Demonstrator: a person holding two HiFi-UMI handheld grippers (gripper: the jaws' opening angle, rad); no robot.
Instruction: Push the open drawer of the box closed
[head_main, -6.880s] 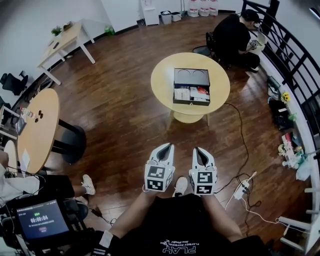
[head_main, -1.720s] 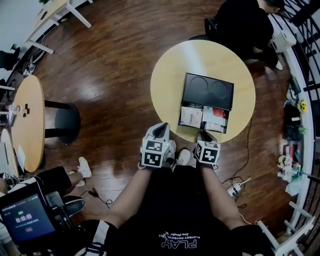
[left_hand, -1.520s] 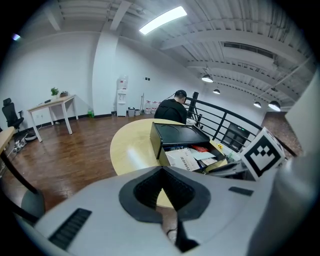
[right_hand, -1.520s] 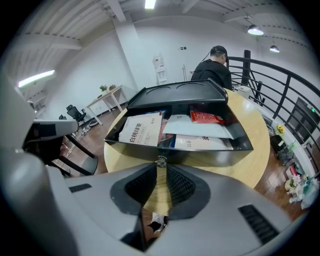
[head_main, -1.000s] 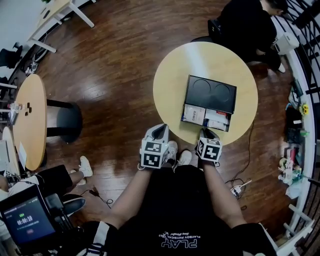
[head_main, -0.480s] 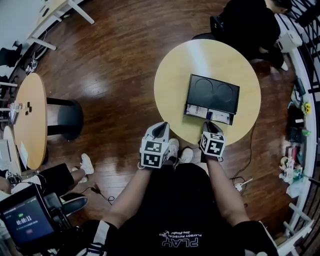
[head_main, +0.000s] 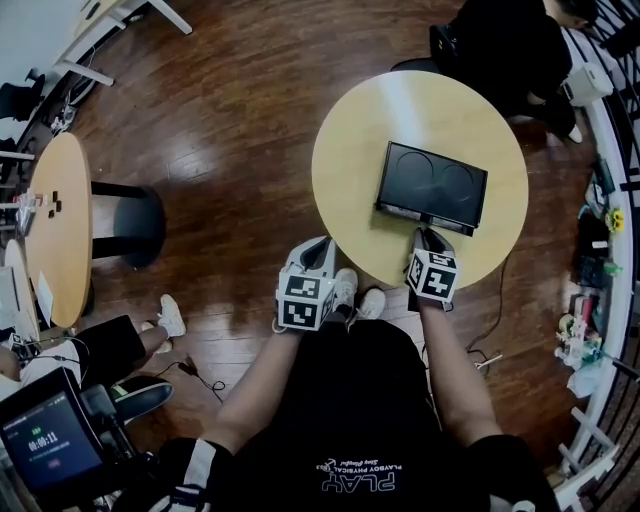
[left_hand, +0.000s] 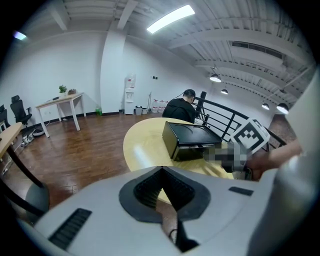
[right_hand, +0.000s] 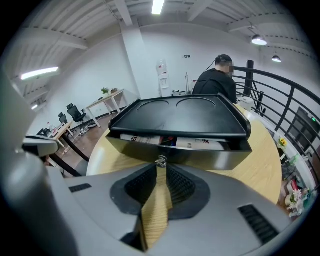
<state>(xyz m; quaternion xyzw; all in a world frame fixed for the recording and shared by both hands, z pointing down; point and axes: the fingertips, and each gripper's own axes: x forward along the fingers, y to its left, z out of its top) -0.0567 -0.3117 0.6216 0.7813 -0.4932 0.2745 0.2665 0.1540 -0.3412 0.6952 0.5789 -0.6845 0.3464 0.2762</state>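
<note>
The right gripper (right_hand: 160, 167), jaws pressed together on nothing, sets its tips at the small knob (right_hand: 160, 161) in the middle of the drawer (right_hand: 200, 156) front directly ahead, seemingly touching it. The drawer is nearly home in the box (right_hand: 177, 117): only a thin slit showing papers (right_hand: 200, 144) is left, so I judge that a short last push finishes it. The left gripper (head_main: 317, 248), likewise closed and empty, hangs short of the table (head_main: 350, 150) edge, well left of the box; beyond the box bare table runs on, so it could slide.

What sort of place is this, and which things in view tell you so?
Probably an open-plan office or workshop space: round wooden tables, office chairs by a desk, a water dispenser against the white wall, and a black railing.
</note>
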